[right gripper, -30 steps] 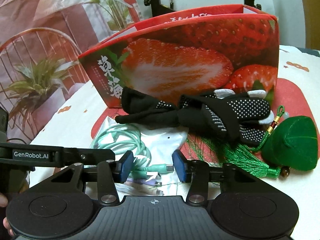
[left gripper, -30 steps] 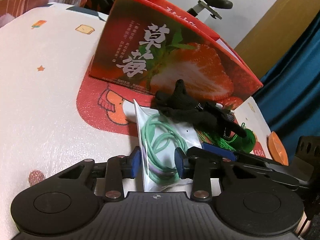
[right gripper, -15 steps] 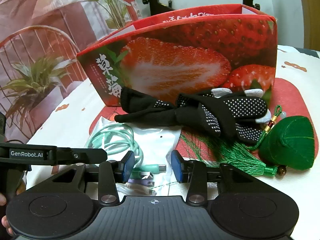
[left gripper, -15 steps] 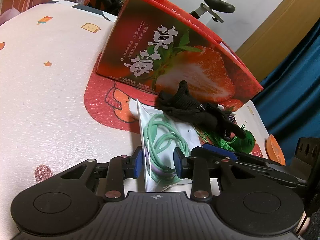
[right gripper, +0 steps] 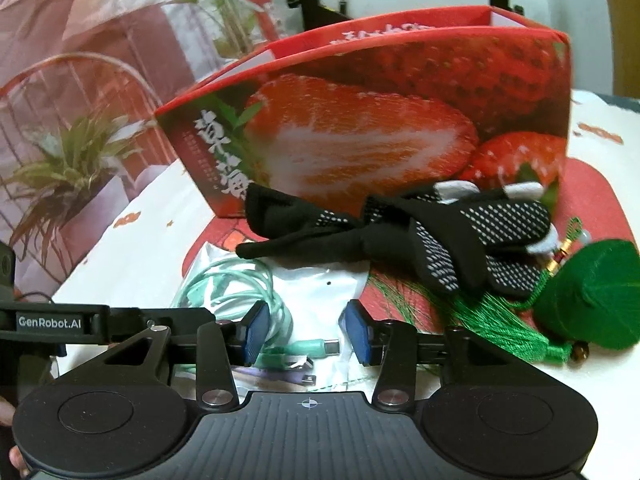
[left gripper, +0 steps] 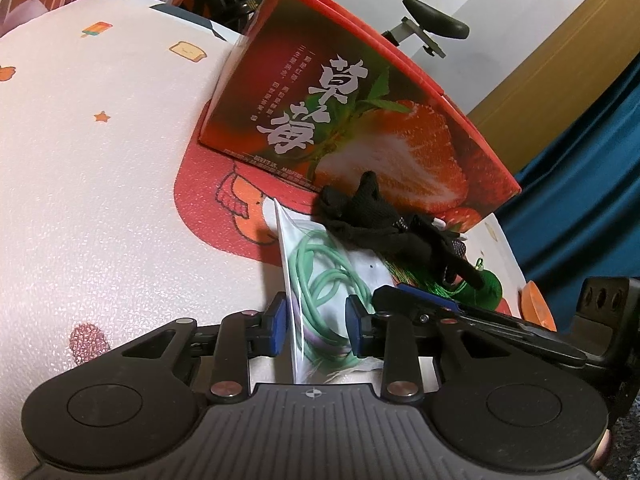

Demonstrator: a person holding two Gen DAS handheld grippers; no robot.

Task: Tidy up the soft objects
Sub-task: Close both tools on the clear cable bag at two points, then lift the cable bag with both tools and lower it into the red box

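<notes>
A clear bag with a coiled green cable [left gripper: 320,280] lies on the table, its left edge raised. My left gripper [left gripper: 316,324] straddles it, jaws closing, pads not visibly pressing. My right gripper [right gripper: 306,332] also has the bag [right gripper: 320,292] between its fingers, over the cable plugs, jaws opening slightly. One right finger [left gripper: 416,296] shows beside the left. Black dotted gloves [right gripper: 420,236] lie just beyond the bag, in front of the red strawberry box [right gripper: 380,120]. A green tasselled pouch [right gripper: 592,304] sits to their right.
The table cover [left gripper: 100,200] is white with cartoon prints and a red patch under the box. An orange object [left gripper: 536,308] lies at the right table edge by a blue curtain [left gripper: 580,160]. A plant-print cloth [right gripper: 60,160] hangs behind on the left.
The left gripper's jaws have narrowed a little around the bag and its view has rolled slightly. The right gripper has kept its place over the bag.
</notes>
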